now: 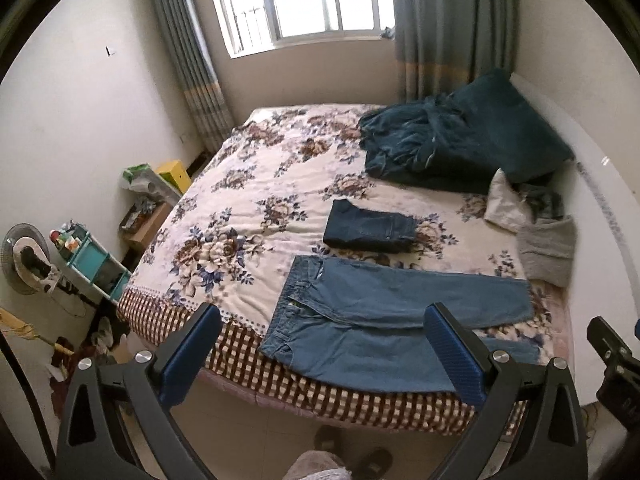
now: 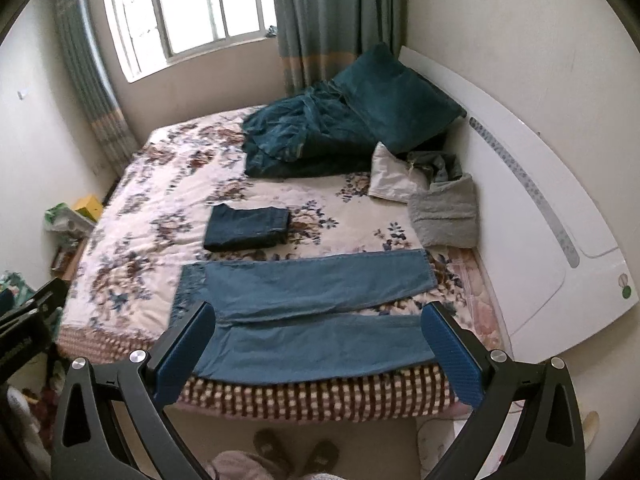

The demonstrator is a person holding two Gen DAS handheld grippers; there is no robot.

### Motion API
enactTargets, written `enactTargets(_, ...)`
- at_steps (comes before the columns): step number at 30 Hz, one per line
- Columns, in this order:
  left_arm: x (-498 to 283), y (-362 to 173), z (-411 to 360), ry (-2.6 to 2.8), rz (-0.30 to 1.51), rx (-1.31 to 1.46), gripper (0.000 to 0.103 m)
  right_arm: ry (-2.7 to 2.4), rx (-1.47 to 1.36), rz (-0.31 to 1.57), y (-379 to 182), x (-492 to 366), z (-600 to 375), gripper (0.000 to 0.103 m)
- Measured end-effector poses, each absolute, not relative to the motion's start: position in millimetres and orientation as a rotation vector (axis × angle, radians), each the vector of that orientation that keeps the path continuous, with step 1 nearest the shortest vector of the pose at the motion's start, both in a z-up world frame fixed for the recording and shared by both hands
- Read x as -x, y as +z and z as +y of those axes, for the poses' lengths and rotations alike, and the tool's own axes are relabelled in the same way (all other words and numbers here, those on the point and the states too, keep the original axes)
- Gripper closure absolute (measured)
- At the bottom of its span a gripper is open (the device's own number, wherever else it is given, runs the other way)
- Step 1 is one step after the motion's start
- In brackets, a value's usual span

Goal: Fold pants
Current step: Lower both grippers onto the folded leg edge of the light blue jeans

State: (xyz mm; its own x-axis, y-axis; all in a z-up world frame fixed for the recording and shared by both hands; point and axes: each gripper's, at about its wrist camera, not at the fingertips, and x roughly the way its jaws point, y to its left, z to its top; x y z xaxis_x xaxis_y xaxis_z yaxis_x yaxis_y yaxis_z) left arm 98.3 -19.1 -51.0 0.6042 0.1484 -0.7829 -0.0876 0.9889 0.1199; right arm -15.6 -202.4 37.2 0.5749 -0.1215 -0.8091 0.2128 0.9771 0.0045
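Both claws hang above the near edge of the bed [image 1: 248,184], the left gripper [image 1: 320,344] and right gripper [image 2: 316,344] each spread wide and holding nothing. Just beyond them the light blue jeans [image 1: 384,320] lie flat, legs apart, waistband to the left. Farther in sits a folded dark pair [image 1: 370,230], then a teal blanket [image 1: 440,144] by the window [image 1: 304,0].

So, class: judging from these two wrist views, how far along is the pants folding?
Done: one dark pair lies folded on the floral bedspread. In hand: nothing yet; the left gripper and right gripper both hover open, above the bed's near edge. Left: the light blue jeans lie flat, legs apart, entirely unfolded.
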Motion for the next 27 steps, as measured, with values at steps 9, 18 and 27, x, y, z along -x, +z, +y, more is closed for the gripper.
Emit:
enactTargets(9, -224, -138, -32, 0.118, 1.056, -0.082, 0.0, -0.311, -0.176, 1.08, -71, -120, -252, 0.0)
enactTargets(18, -362, -257, -69, 0.028, 1.21, -0.143, 0.0, -0.448, -0.301, 1.27, -215, -259, -317, 0.0)
enactTargets(27, -468, -428, -119, 0.011, 1.304, -0.303, 0.0, -0.438, -0.194, 1.443, -399, -370, -366, 0.0)
